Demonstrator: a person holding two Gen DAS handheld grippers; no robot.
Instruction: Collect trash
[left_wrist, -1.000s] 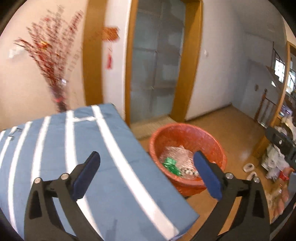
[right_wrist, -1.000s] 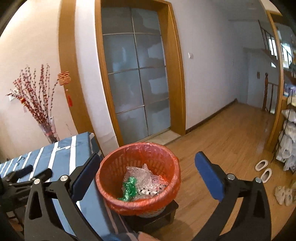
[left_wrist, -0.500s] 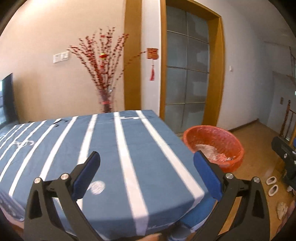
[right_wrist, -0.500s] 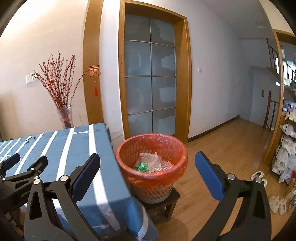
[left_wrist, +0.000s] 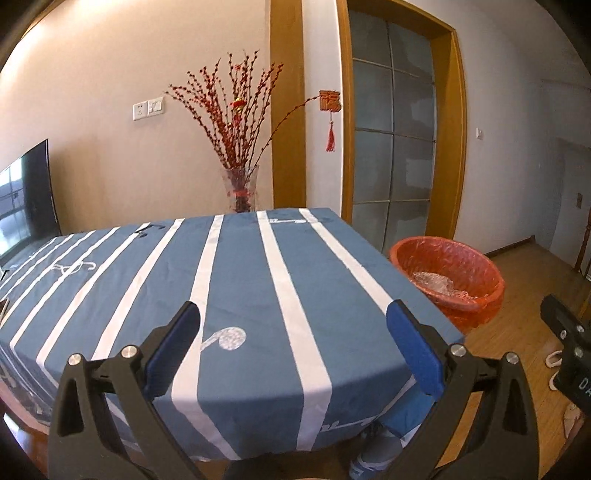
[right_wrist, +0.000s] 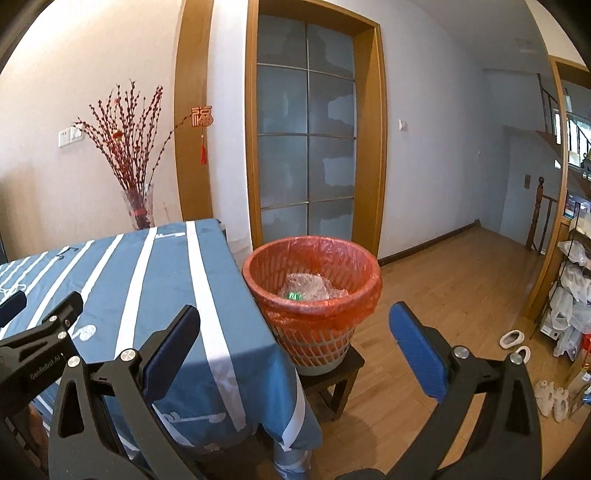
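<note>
An orange-lined waste basket (right_wrist: 314, 295) stands on a small dark stool (right_wrist: 332, 376) beside the table's right end; it also shows in the left wrist view as the basket (left_wrist: 448, 277). Inside lie crumpled clear plastic (right_wrist: 314, 286) and a green scrap (right_wrist: 293, 294). My right gripper (right_wrist: 293, 343) is open and empty, held back from the basket, in front of it. My left gripper (left_wrist: 291, 343) is open and empty above the near edge of the blue striped tablecloth (left_wrist: 240, 277). No loose trash shows on the cloth.
A glass vase of red branches (left_wrist: 242, 192) stands behind the table's far edge. A TV screen (left_wrist: 26, 199) is at the left. Slippers (right_wrist: 511, 338) and a rack of bags (right_wrist: 572, 295) sit on the wooden floor at right. A glazed door (right_wrist: 306, 147) is behind the basket.
Both grippers have pulled back and levelled out from above the basket. The left one has swung left over the table. Both stayed open.
</note>
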